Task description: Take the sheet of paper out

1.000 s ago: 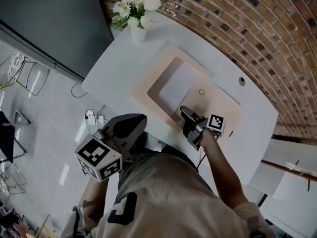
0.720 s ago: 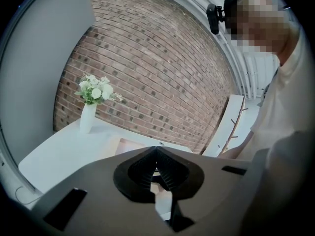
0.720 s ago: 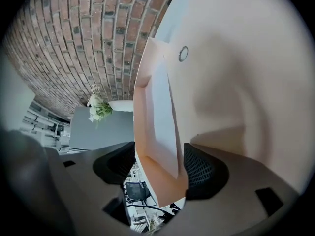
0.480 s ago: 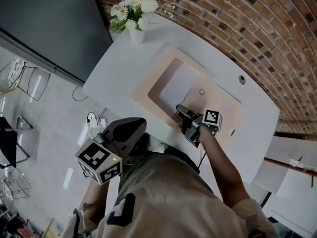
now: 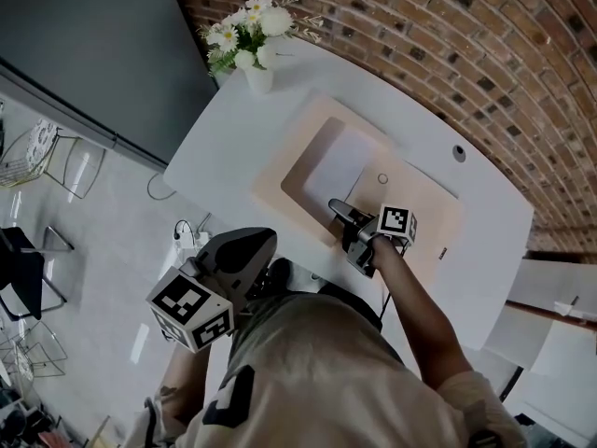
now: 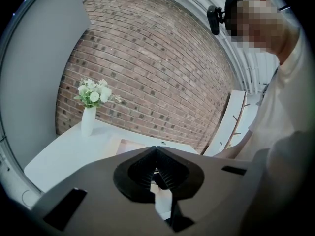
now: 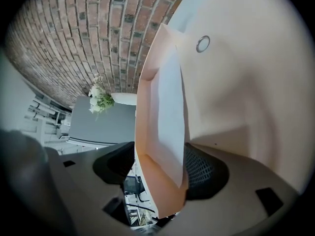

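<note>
- White sheet of paper (image 5: 338, 166) lies flat in the sunken middle of a peach holder (image 5: 298, 171); whether that holder is a tray or a folder I cannot tell.
- Peach holder rests on the white bench (image 5: 233, 138), its long side roughly parallel to the bench's near edge.
- Right hand-held gripper (image 7: 158, 163) is released, its jaws spread wide. The holder's near rim and the sheet's near corner stand between them.
- One pad sits just beside the sheet's corner, though contact is unclear. The other pad stands apart from the holder's rim, with floor showing through the gap.
- That raised peach rim is the one thing standing between the right hand-held gripper and the sheet.
- Left hand-held gripper (image 6: 156, 151) is clenched, tips meeting with nothing in them. It is held off the near side of the bench, close to the person's body and well apart from the holder.
- Small ring (image 5: 382, 178) lies just past the sheet's far right corner.
- Round hole (image 5: 458, 154) sits in the bench top, near the brick wall (image 5: 448, 35).
- Vase of flowers (image 5: 256, 63) stands upright at the bench's far left end, well apart from the holder.
- Dark panel (image 5: 93, 35) fills the upper left. Below it on the floor are wire chairs (image 5: 56, 152) and a tangle of cables (image 5: 187, 236).
</note>
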A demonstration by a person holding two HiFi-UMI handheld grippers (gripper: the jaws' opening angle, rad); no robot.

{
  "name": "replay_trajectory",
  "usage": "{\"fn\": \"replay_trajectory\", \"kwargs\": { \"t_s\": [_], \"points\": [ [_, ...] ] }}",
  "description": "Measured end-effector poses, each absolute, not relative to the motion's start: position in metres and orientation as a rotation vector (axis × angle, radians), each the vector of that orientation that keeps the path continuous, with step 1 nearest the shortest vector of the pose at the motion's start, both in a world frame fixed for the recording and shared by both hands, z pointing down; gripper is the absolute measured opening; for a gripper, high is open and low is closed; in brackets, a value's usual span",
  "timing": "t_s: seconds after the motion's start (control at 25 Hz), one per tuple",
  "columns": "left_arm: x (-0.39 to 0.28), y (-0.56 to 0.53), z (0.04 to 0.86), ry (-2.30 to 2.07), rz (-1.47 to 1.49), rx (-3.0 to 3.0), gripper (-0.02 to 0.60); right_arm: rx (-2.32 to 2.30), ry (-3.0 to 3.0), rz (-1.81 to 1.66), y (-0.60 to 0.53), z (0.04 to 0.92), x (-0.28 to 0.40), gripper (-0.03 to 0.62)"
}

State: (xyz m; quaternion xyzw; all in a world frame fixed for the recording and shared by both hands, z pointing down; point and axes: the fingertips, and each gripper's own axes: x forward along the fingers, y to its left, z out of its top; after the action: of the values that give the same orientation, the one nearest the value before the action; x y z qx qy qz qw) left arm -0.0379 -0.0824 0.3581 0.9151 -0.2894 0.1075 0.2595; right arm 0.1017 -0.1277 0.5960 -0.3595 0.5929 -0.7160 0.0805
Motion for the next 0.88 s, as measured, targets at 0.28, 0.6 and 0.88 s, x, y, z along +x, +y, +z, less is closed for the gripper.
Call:
{"fn": "replay_trajectory", "kwargs": {
  "t_s": [0.28, 0.6, 0.88],
  "points": [
    [-0.035, -0.077, 0.355, -0.784, 0.309, 2.486, 0.015, -1.041, 1.830, -2.064, -0.140, 0.588, 0.102, 0.305],
    [-0.035, -0.073, 0.359, -0.789, 0.327, 2.481, 0.015, -1.167, 1.840, -2.014, -0.145, 0.601, 0.110, 0.296],
    [-0.042, -0.080, 0.358, -0.813, 0.310, 2.479, 0.015, -1.226, 1.814, -1.962, -0.155, 0.601, 0.114, 0.254]
  ]
}}
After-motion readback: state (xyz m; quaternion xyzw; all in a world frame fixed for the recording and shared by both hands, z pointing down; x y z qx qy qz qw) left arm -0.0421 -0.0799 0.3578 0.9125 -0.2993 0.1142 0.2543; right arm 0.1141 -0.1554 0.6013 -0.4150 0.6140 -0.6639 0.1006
